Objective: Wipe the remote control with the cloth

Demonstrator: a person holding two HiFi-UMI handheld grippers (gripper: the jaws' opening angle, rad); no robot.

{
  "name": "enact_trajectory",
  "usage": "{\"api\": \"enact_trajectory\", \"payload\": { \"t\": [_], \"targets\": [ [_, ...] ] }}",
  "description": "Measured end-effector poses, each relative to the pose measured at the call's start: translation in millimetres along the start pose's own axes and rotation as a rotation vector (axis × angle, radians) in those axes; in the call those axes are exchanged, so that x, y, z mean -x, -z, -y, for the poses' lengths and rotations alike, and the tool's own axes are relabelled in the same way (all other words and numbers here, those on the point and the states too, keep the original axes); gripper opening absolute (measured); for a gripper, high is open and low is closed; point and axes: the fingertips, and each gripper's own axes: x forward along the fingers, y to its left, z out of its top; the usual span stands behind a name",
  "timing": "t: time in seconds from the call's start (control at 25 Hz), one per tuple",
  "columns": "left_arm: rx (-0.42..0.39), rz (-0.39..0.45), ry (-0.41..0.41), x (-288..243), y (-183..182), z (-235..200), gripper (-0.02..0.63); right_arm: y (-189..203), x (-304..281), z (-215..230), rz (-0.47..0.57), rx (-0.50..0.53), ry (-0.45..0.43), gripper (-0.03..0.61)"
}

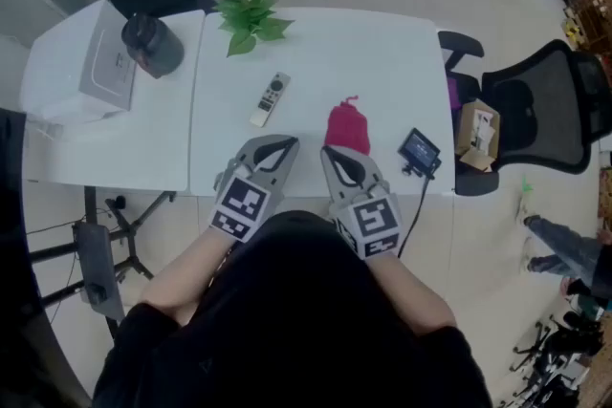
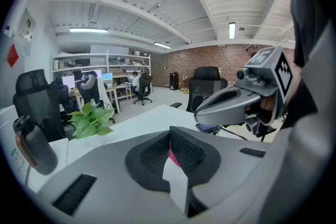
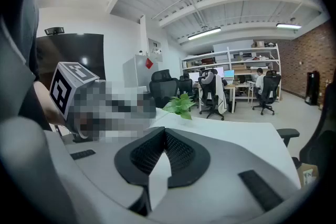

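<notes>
The grey remote control (image 1: 271,98) lies on the white table (image 1: 382,53), left of centre. A bunched red cloth (image 1: 347,126) sits to its right, near the front edge. My left gripper (image 1: 286,145) hovers at the front edge just below the remote, jaws shut and empty. My right gripper (image 1: 329,153) is beside it, shut and empty, its tip close to the cloth's near left side. In the left gripper view my left gripper (image 2: 169,131) has its pads together, with a sliver of cloth (image 2: 171,157) showing beyond them. The right gripper view shows my right gripper (image 3: 164,131) shut too.
A potted green plant (image 1: 251,14) stands at the table's far edge. A dark bottle (image 1: 151,44) and a white box (image 1: 105,67) sit on the left table. A small black screen device (image 1: 419,151) with a cable is at the front right corner. Office chairs (image 1: 535,105) stand around.
</notes>
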Motion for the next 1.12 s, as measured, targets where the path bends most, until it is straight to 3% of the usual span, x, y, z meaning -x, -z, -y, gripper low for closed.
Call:
{"api": "enact_trajectory", "payload": {
  "t": [0.28,0.44,0.56,0.84,1.0,1.12],
  "targets": [
    [0.029,-0.018,-0.116,-5,15,-32,0.032,6,-4,2,0.018,0.028,-0.018,0.009],
    [0.041,-0.048,-0.168,-10,31,-53,0.17,7,-4,1,0.011,0.023,-0.017,0.009],
    [0.046,-0.081,-0.203,-18,48,-69,0.225,6,-4,-1,-0.006,0.012,-0.012,0.009],
    [0.066,-0.193,-0.247,-46,95,-109,0.273,9,-7,-3,-0.015,0.019,-0.022,0.009],
    [0.119,-0.227,-0.259,-64,117,-127,0.329,11,-9,-6,-0.023,0.029,-0.032,0.009],
    [0.14,-0.261,-0.26,-78,133,-134,0.33,10,-9,-6,-0.033,0.024,-0.03,0.009]
  ]
}}
